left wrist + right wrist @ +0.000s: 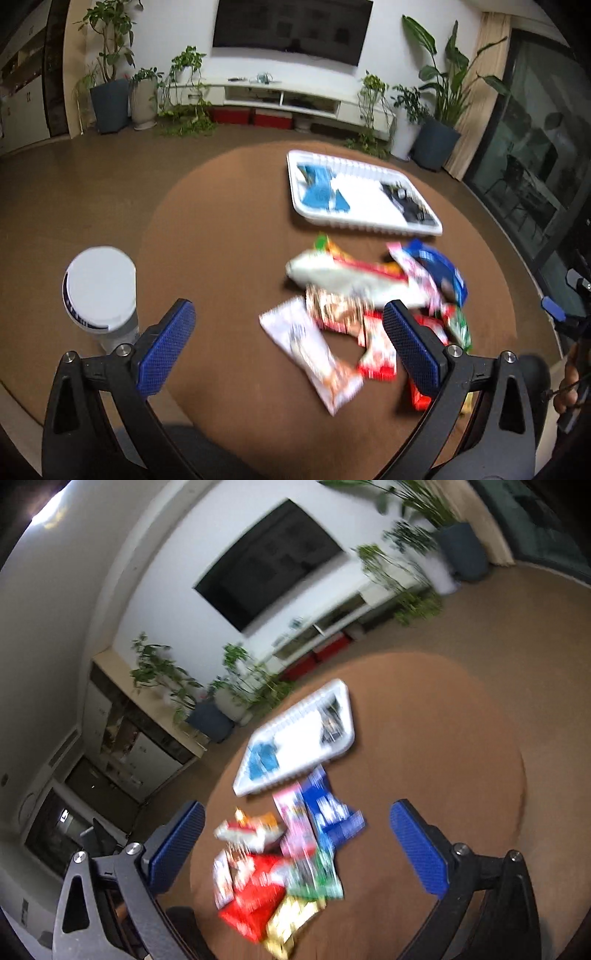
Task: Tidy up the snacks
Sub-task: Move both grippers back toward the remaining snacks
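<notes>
A round brown desk [221,221] is seen from both wrist views, with a white tray [364,221] set toward its far side. In the tray a blue packet [319,184] lies at one end and a dark packet [410,205] at the other, with a pale stretch between them (the blur hides what it is). A loose pile of snacks [365,295] is spread on the desk just in front of the tray, well inside the desk's edge; a white packet [314,350], red ones and a blue one [328,812] can be made out, though the printing cannot be read. A white-lidded container [99,288] stands upright on the desk, apart from the pile, on the left of the left wrist view.

The left gripper [288,339] is held above the near side of the pile with its jaws spread wide and nothing between the pads. The right gripper [295,845] is likewise spread wide and empty, raised over the snacks.
</notes>
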`<state>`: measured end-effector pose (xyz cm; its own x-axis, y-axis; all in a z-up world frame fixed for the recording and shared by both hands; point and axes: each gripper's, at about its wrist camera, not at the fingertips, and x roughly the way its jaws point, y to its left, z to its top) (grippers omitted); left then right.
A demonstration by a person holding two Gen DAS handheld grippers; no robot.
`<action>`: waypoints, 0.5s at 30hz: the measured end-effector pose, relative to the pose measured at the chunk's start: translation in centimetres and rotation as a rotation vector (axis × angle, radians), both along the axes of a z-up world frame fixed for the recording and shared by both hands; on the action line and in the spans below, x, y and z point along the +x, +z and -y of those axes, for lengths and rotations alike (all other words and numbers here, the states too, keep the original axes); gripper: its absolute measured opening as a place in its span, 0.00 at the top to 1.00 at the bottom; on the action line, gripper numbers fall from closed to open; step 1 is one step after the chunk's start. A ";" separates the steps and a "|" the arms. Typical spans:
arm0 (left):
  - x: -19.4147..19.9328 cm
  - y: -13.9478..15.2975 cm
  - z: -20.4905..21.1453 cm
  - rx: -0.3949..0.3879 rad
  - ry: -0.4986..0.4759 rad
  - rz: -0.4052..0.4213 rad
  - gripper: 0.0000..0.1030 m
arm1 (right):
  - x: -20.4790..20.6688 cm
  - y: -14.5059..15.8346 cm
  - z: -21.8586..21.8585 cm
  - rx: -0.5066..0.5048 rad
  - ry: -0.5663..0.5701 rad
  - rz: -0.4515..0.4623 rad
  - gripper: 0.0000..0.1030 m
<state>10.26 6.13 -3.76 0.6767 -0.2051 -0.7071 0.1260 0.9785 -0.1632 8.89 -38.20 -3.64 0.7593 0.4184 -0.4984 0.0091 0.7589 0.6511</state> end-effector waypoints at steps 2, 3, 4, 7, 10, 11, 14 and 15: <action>-0.9 -1.0 0.7 0.011 -0.020 -0.025 0.01 | -1.3 -1.2 -0.5 0.022 0.000 -0.038 0.00; -1.2 -1.4 1.0 0.015 -0.028 -0.032 0.01 | -1.9 -1.7 -1.0 0.028 0.009 -0.053 0.00; -1.2 -1.7 1.5 0.019 -0.034 -0.040 0.01 | -2.0 -1.9 -1.4 0.025 0.015 -0.064 0.00; -1.5 -2.3 2.3 0.018 -0.047 -0.055 0.01 | -2.7 -2.5 -3.2 -0.020 0.031 -0.110 0.01; -1.4 -2.2 3.0 0.037 -0.046 -0.064 0.01 | -3.0 -3.0 -4.9 -0.060 0.056 -0.136 0.06; -1.2 -2.4 3.2 0.052 -0.044 -0.070 0.01 | -3.3 -3.4 -5.5 -0.075 0.065 -0.141 0.06; -0.6 -2.8 3.4 0.069 -0.033 -0.094 0.01 | -3.4 -3.7 -6.6 -0.112 0.078 -0.146 0.09; -0.4 -2.9 3.4 0.073 -0.028 -0.102 0.01 | -3.4 -3.8 -6.8 -0.122 0.080 -0.148 0.10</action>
